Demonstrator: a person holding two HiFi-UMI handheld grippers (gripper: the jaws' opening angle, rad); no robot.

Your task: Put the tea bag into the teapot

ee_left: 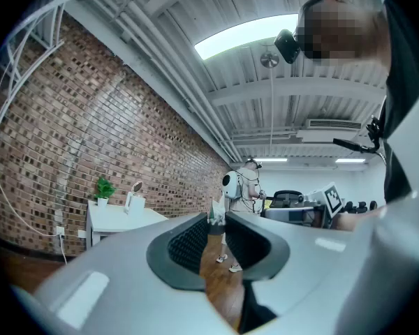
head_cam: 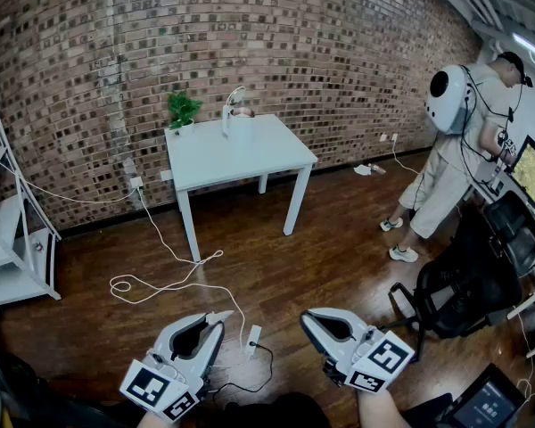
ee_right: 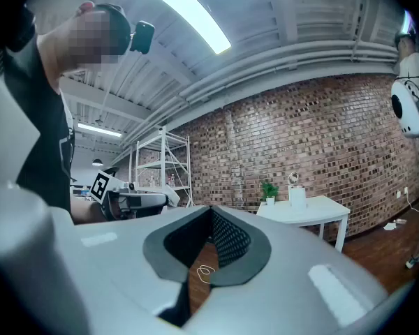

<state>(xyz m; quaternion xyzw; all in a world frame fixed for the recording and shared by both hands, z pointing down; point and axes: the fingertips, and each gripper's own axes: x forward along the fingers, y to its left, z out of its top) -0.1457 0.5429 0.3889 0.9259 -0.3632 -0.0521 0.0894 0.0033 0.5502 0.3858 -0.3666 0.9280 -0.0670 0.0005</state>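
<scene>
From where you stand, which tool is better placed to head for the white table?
Left, marginally: the left tool lines up with the white table ahead, while the right tool sits further right. Both are empty and far off.

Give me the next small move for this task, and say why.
Probably step forward toward the white square table: the left claw and right claw hold nothing and hang low over the wooden floor, while the table stands far off by the brick wall.
</scene>
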